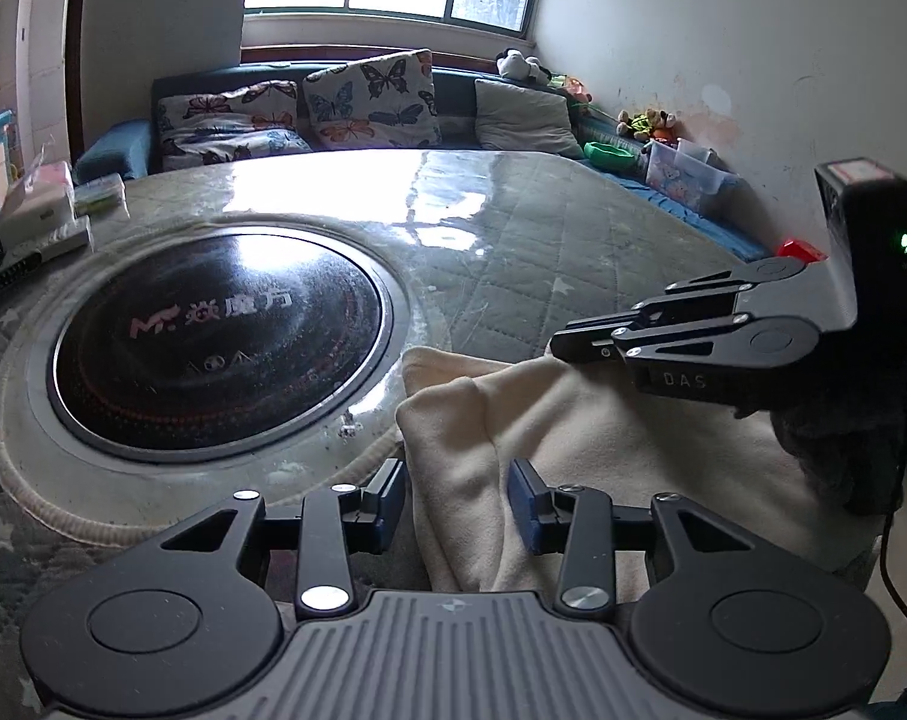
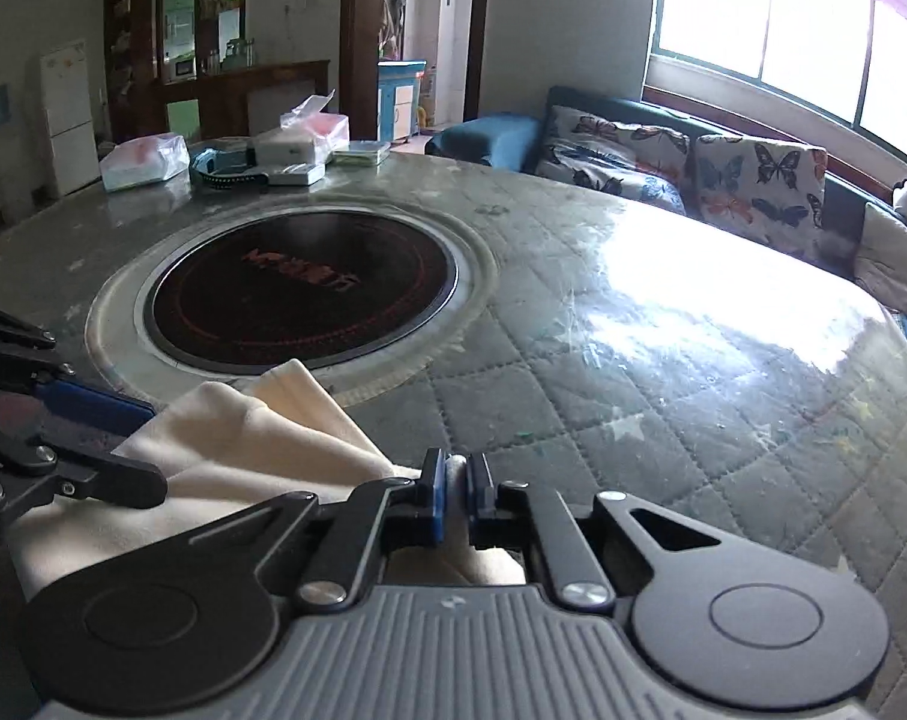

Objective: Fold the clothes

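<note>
Jaws on the left gripper [image 1: 458, 501] stand spread, its blue pads [image 1: 524, 504] straddling a raised fold of the cream garment [image 1: 573, 438] without clamping it. On the right gripper [image 2: 456, 495] the jaws are pressed together, pinching a thin edge of that garment [image 2: 255, 438] between them. The cloth lies bunched on the near edge of the round quilted surface [image 1: 513, 228], just at 4 o'clock from the black induction hob [image 1: 219, 336] set in its middle, one corner nearly touching the hob's pale rim. Across the hob, toward 11 o'clock in the right wrist view, sit boxes and plastic bags [image 2: 147, 159]. Butterfly cushions [image 1: 372, 99] line the sofa under the window.
</note>
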